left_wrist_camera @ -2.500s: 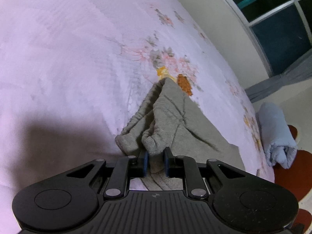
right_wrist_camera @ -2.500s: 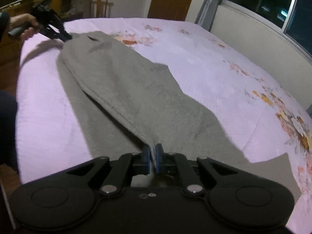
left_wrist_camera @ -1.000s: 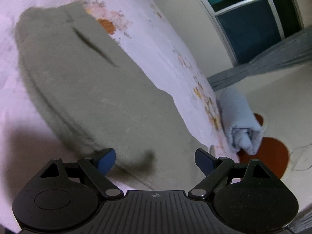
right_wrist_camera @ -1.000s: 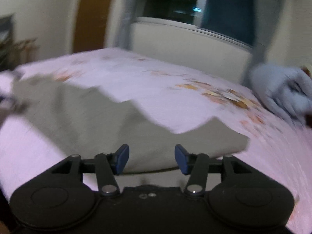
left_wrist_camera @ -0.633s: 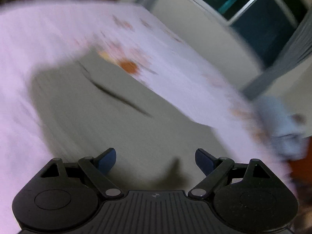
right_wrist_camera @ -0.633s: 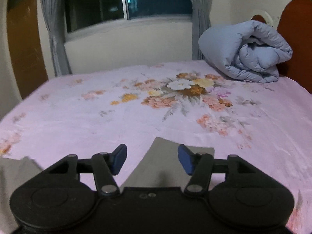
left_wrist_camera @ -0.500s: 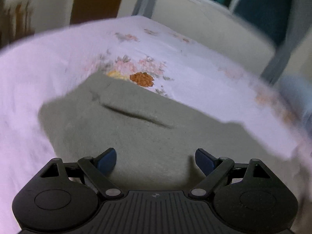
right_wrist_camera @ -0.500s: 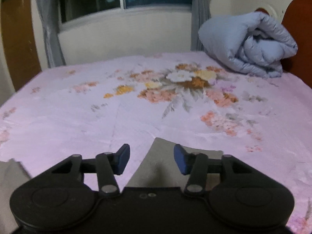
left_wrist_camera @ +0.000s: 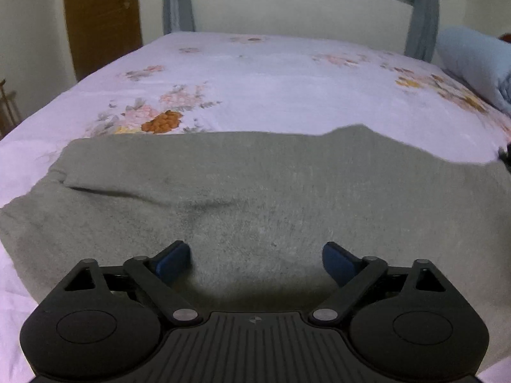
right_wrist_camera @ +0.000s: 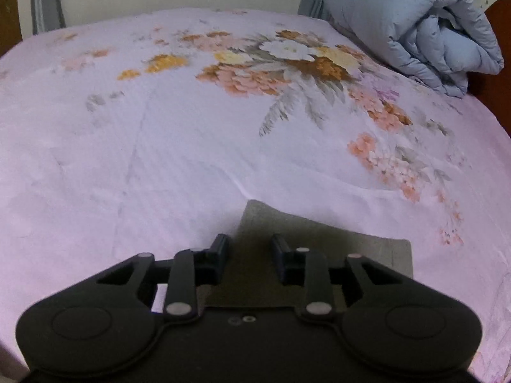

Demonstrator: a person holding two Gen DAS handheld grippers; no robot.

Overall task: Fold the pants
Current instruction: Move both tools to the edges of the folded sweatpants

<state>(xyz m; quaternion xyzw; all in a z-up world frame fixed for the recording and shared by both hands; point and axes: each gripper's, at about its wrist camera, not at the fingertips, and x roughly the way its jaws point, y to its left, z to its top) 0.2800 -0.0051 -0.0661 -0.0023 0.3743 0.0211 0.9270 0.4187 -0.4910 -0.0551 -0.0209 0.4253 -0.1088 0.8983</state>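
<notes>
The grey pants (left_wrist_camera: 255,185) lie flat along the near side of the pink flowered bed, folded lengthwise, waist end at the left with a dark pocket slit. My left gripper (left_wrist_camera: 255,257) is wide open and empty just above the pants' near edge. In the right wrist view, only the leg-end corner of the pants (right_wrist_camera: 319,242) shows. My right gripper (right_wrist_camera: 249,252) hovers over that corner, its jaws partly open with nothing between them.
The pink flowered bedsheet (right_wrist_camera: 191,146) covers the bed. A rolled light-blue duvet (right_wrist_camera: 415,28) lies at the head end by the red-brown headboard; it also shows in the left wrist view (left_wrist_camera: 476,60). A wooden door (left_wrist_camera: 102,16) and grey curtains stand beyond.
Both grippers let go of the pants and opened. The pants now lie flat. The left gripper swung to face across the bed; the right moved to the leg-end corner and narrowed its jaws.
</notes>
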